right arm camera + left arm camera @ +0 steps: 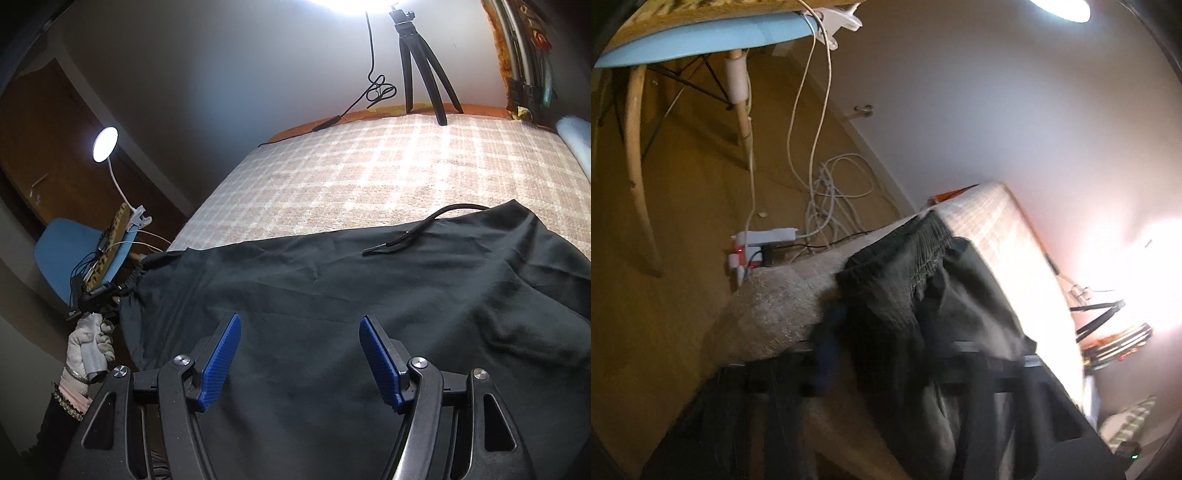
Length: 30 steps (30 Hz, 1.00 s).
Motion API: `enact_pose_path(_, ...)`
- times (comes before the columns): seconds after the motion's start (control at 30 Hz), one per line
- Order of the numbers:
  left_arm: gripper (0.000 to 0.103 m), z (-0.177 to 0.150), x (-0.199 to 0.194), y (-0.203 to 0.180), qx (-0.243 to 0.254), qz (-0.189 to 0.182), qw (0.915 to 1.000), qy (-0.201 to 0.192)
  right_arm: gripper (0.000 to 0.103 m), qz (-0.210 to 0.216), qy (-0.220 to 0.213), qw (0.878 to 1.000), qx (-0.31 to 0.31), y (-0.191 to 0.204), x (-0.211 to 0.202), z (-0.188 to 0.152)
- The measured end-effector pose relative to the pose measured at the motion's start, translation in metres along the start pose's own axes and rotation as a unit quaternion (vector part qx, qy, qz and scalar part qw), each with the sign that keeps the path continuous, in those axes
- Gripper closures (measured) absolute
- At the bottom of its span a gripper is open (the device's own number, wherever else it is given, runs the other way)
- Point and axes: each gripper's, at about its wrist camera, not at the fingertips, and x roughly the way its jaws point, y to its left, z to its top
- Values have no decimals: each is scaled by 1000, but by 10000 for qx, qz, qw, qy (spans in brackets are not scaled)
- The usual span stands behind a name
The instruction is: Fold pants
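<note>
Dark pants (369, 295) lie spread across the checked bedspread (369, 173), with a black drawstring (417, 232) lying on top. My right gripper (300, 354) is open, its blue pads (221, 362) wide apart just above the fabric, holding nothing. In the left wrist view the pants (923, 302) hang over the bed's edge, elastic waistband (919, 236) uppermost. My left gripper (882, 332) is blurred; fabric drapes over its fingers (829, 347), and whether it is shut cannot be told. In the right wrist view it (96, 299) sits at the pants' left edge in a gloved hand.
A tripod (424, 62) with a cable stands at the bed's far end. A blue chair (66, 254) with a clip lamp (105, 144) stands left of the bed. A power strip (757, 247) and white cables (834, 192) lie on the floor. A wall (997, 110) runs beside the bed.
</note>
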Motion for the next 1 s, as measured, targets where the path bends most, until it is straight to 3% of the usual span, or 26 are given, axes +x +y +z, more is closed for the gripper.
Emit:
enact_pose_path(0.07, 85, -1, 1, -3, 126, 45, 9999, -51, 33, -21, -12, 10000, 20, -1, -1, 0)
enact_pose_path(0.17, 88, -4, -1, -9, 302, 160, 9993, -160, 33, -8, -25, 10000, 72, -2, -1, 1)
enact_pose_path(0.3, 89, -6, -8, -17, 421, 191, 9983, -355, 33, -15, -42, 10000, 73, -1, -2, 1)
enact_pose_path(0.57, 90, -18, -22, -58, 1302, 254, 9879, -806, 34, -32, -45, 9999, 110, -2, 1, 1)
enact_pose_path(0.77, 91, -38, -26, -92, 2036, 172, 9748, -898, 33, -13, -26, 9999, 137, -2, 3, 1)
enact_pose_path(1.0, 91, -94, -19, -145, 3174, -176, 9463, -583, 33, 132, 60, 9999, 38, 2, 7, 1)
